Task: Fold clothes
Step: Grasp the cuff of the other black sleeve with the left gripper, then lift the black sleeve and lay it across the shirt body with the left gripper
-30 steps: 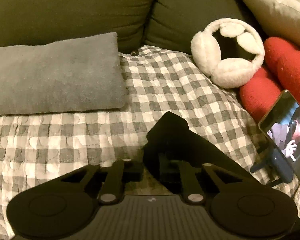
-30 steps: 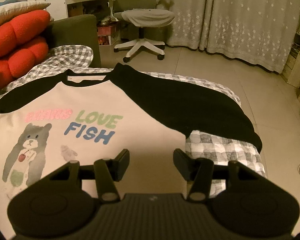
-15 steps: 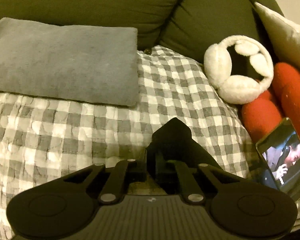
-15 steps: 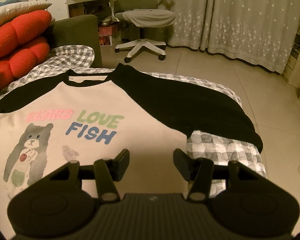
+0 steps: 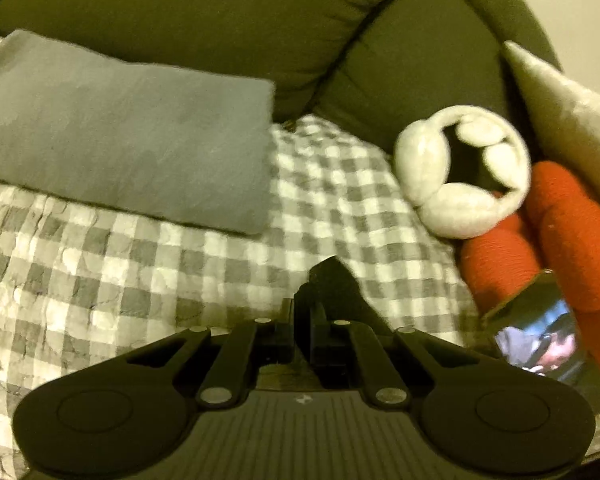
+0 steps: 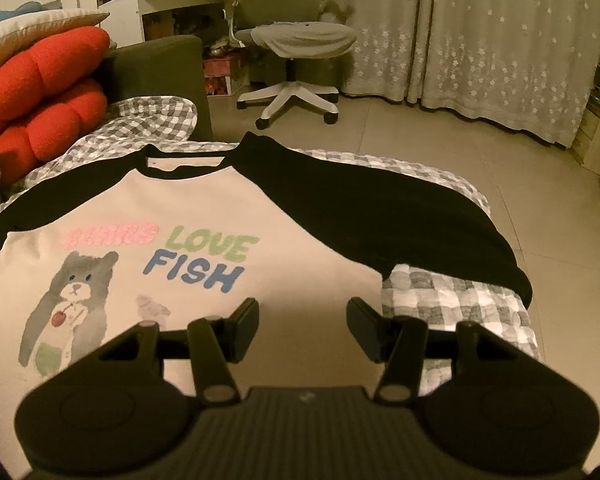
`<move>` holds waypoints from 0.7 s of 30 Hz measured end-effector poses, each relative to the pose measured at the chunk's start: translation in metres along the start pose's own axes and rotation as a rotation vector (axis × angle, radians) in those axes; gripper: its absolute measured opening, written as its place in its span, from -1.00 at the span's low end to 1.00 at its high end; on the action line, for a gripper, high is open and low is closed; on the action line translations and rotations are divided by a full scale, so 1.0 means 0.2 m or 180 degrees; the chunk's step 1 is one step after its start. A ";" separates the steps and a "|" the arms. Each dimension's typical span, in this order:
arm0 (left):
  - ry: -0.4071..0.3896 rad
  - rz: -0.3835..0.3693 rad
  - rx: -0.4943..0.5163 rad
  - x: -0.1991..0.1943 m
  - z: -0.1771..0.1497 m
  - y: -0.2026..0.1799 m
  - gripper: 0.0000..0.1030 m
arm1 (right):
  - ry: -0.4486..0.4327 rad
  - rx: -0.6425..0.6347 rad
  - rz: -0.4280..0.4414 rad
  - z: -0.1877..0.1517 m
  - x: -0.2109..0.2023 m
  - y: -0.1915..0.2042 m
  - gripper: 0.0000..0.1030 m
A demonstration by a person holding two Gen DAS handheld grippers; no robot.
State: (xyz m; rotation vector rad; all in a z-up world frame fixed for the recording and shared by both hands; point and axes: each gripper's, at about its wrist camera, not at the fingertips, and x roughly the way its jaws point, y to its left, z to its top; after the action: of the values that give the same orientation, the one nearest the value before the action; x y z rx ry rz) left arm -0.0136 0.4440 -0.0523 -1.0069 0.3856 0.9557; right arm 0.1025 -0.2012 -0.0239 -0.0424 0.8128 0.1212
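Since the earlier frames the left wrist view has swung: the grey folded towel point(image 5: 132, 140) now fills more of the upper left and the phone point(image 5: 540, 332) has slid toward the lower right edge, while the right wrist view is nearly unchanged. The shirt point(image 6: 188, 256), cream-bodied with black raglan sleeves and printed with a bear and the words LOVE FISH, lies spread flat, face up, on the checked bedcover point(image 6: 452, 296). Its body and right-hand black sleeve point(image 6: 380, 216) appear only in the right wrist view; there the sleeve stretches toward the edge of the bed. The left wrist view shows only a dark fold of black fabric point(image 5: 332, 280) rising from between the closed fingers of the left gripper point(image 5: 302, 328), which is clamped on it. The right gripper point(image 6: 302, 320) stands wide open over the shirt's lower body, holding nothing. The left wrist view alone shows the white fluffy earmuffs point(image 5: 460, 172) against the dark green sofa cushions point(image 5: 220, 12), beside the red cushion point(image 5: 560, 224) and a cream pillow point(image 5: 568, 112). The right wrist view alone shows the tiled floor point(image 6: 460, 136), an office chair point(image 6: 296, 40) and star-patterned curtains point(image 6: 480, 20).
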 end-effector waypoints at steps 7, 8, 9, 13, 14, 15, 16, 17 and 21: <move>-0.0131 -0.0438 0.0066 -0.09 0.01 -0.04 -0.91 | -0.0011 0.0011 -0.0001 0.00 0.00 0.00 -0.01; -0.0162 -0.0513 0.0104 -0.11 0.01 -0.06 -0.91 | -0.0010 0.0009 0.0000 0.00 0.00 0.00 -0.01; -0.0179 -0.0571 0.0126 -0.12 0.01 -0.07 -0.91 | -0.0009 0.0007 0.0001 0.00 0.00 0.00 -0.01; -0.0133 -0.0615 0.0013 -0.13 0.02 -0.04 -0.91 | -0.0012 0.0000 0.0010 0.00 0.00 0.00 -0.01; -0.0132 -0.0598 -0.0004 -0.12 0.02 -0.04 -0.91 | -0.0011 0.0002 0.0010 0.00 0.00 0.01 -0.01; -0.0139 -0.0581 -0.0004 -0.12 0.02 -0.03 -0.91 | -0.0010 0.0004 0.0010 0.00 0.00 0.01 -0.01; -0.0149 -0.0581 0.0010 -0.12 0.02 -0.03 -0.91 | -0.0007 0.0003 0.0014 0.00 0.00 0.01 -0.01; -0.0156 -0.0596 0.0031 -0.12 0.02 -0.04 -0.91 | -0.0003 -0.0003 0.0021 0.00 0.00 0.01 -0.01; -0.0214 -0.0846 0.0116 -0.17 -0.01 -0.08 -0.91 | -0.0011 -0.0032 0.0046 0.00 -0.01 0.02 -0.01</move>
State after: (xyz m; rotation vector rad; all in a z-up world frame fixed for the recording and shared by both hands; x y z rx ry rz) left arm -0.0194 0.4222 -0.0220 -0.9630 0.2059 0.7377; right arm 0.1009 -0.1967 -0.0228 -0.0457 0.8092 0.1390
